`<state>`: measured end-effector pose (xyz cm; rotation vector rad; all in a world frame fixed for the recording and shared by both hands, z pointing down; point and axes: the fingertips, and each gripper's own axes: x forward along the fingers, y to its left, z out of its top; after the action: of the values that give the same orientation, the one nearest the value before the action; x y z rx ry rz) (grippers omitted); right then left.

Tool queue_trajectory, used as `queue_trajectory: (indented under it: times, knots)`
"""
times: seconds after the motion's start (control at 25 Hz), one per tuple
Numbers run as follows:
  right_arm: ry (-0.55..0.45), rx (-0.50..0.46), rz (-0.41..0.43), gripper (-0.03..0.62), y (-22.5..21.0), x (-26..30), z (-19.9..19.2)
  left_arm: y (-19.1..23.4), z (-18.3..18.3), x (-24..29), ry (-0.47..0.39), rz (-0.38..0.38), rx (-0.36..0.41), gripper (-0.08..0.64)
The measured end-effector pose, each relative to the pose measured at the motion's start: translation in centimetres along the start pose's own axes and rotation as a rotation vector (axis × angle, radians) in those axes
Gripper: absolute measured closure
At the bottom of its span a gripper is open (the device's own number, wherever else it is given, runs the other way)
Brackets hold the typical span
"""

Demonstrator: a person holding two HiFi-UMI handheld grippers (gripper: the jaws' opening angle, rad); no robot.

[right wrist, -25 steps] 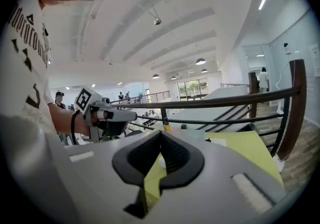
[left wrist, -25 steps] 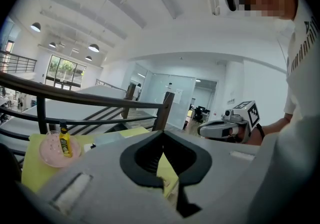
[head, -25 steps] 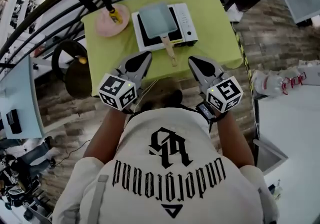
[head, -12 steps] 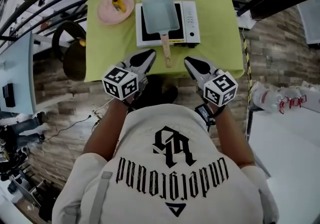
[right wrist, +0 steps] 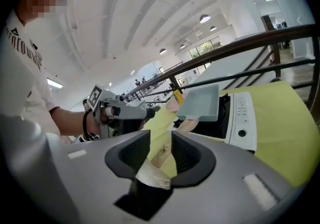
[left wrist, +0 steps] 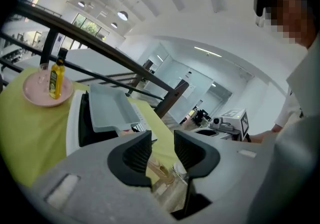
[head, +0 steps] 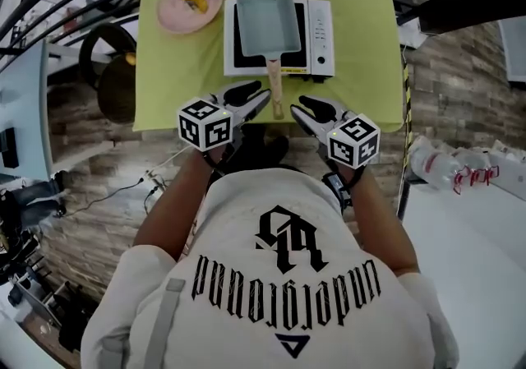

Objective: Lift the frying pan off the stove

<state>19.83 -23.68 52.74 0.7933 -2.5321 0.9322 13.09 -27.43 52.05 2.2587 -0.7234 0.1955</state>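
Both arms reach forward, the left tongs [head: 256, 97] and right tongs [head: 302, 104] angled inward either side of the handle's near end, jaws opening, nothing between them. The frying pan [head: 265, 20] sits on the stove [head: 322, 30] at the table's [head: 181, 71] far side.

A yellow-green surface [head: 362, 47] stood on a plank floor [head: 90, 154] beside a black railing [left wrist: 100, 45] — round ceiling lights [left wrist: 122, 15] glowed overhead.

Print on the stove [head: 321, 26] is too small to read.
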Motion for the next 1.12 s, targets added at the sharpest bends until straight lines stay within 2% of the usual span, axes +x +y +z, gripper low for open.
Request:
queue_trajectory:
  times: [0.24,0.4,0.52,0.92,1.12]
  knots:
    - [0.082,0.098,0.072,0.386,-1.1,2.7,-1.6,2.4,-1.7,2.0,0.061,-0.038,-0.104,0.323]
    - [0.096,0.259,0.147,0.353,-1.8,4.2,-2.7,4.2,-3.4,3.1,0.076,-0.07,-0.243,0.275]
    - [0.138,0.31,0.192,0.336,-2.2,5.5,-3.8,5.0,-4.5,4.0,0.108,-0.104,-0.281,0.252]
    - [0.231,0.381,0.317,0.334,-1.8,8.5,-5.5,5.9,-6.1,7.4,0.167,-0.24,-0.385,0.226]
    - [0.236,0.455,0.396,0.348,-1.3,9.2,-5.6,5.6,-6.2,8.6,0.165,-0.344,-0.466,0.225]
